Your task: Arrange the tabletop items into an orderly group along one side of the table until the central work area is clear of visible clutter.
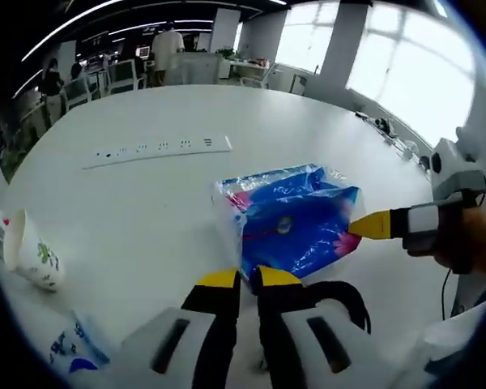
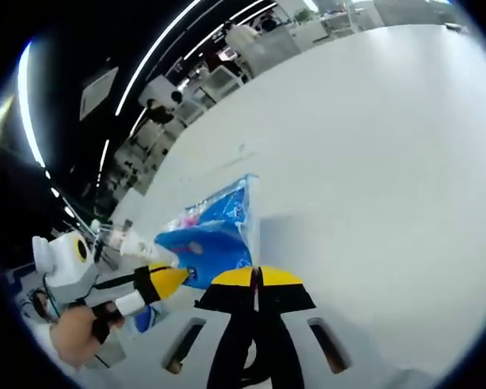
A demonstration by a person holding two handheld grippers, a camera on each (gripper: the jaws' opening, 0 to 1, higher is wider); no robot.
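On the white table point(image 1: 308, 138) lies a blue tissue pack point(image 1: 296, 219) (soft, light, crinkly). Both grippers, left gripper point(image 1: 249, 278) and right gripper point(image 2: 257, 277), pinch its edges, jaws squeezed together.

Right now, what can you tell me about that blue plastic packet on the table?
The blue packet is a soft pack in crinkly, glossy plastic, blue with pink flower-like marks and a clear, loose edge. It lies flat on the white table. The left gripper meets its near edge with jaws close together. The right gripper touches its side, yellow tip against the wrapper.
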